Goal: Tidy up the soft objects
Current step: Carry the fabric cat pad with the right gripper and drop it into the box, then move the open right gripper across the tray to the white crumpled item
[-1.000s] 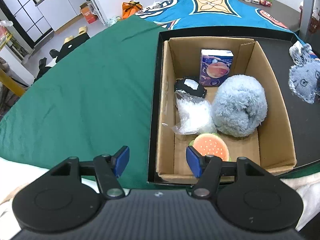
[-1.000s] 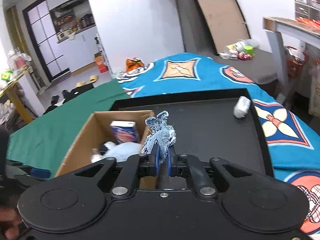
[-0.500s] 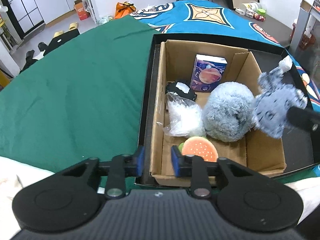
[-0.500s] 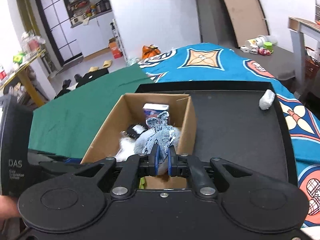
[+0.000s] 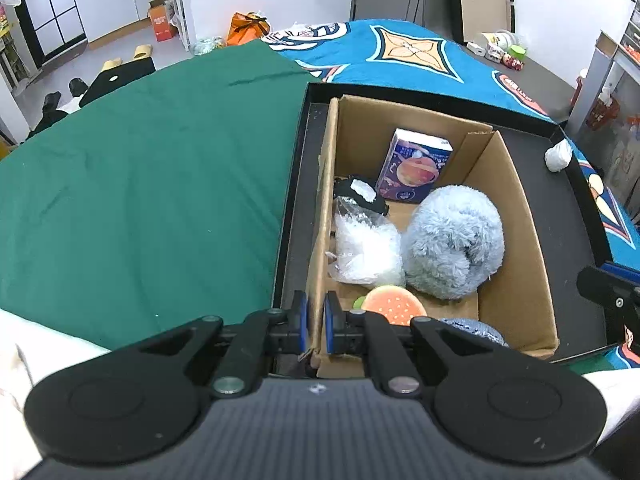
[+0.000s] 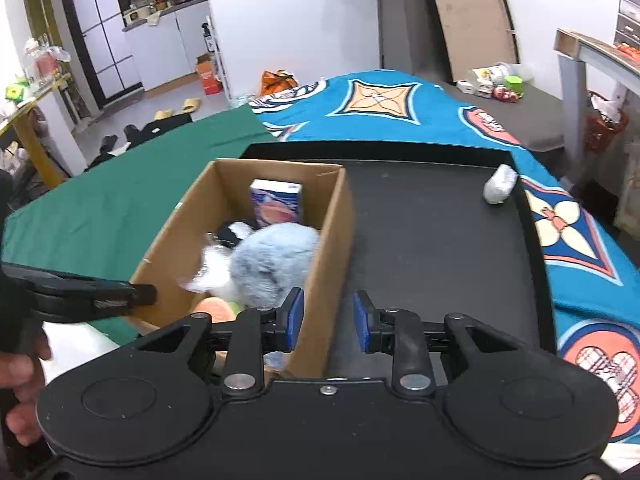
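Note:
A cardboard box (image 5: 516, 216) stands in a black tray (image 5: 560, 220). Inside lie a fluffy blue ball (image 5: 452, 244), a burger toy (image 5: 394, 304), a clear plastic bag (image 5: 366, 248), a purple carton (image 5: 416, 168) and a small black item (image 5: 360, 194). A blue denim toy (image 5: 476, 330) rests in the box's near corner, half hidden by my left gripper (image 5: 315, 320), which is shut on the box's near-left wall. My right gripper (image 6: 329, 318) hovers over the box's right wall (image 6: 336, 240); its jaws are opening with nothing gripped.
A white crumpled wad (image 6: 500, 184) lies at the tray's far right corner. Green cloth (image 5: 140, 180) covers the surface left of the tray, blue patterned cloth (image 6: 400, 108) lies behind and right. A person's hand (image 6: 20, 364) shows at the left edge.
My left gripper closed onto the box wall. My right gripper carried the denim toy over the box, opened and let it go; the toy now lies inside.

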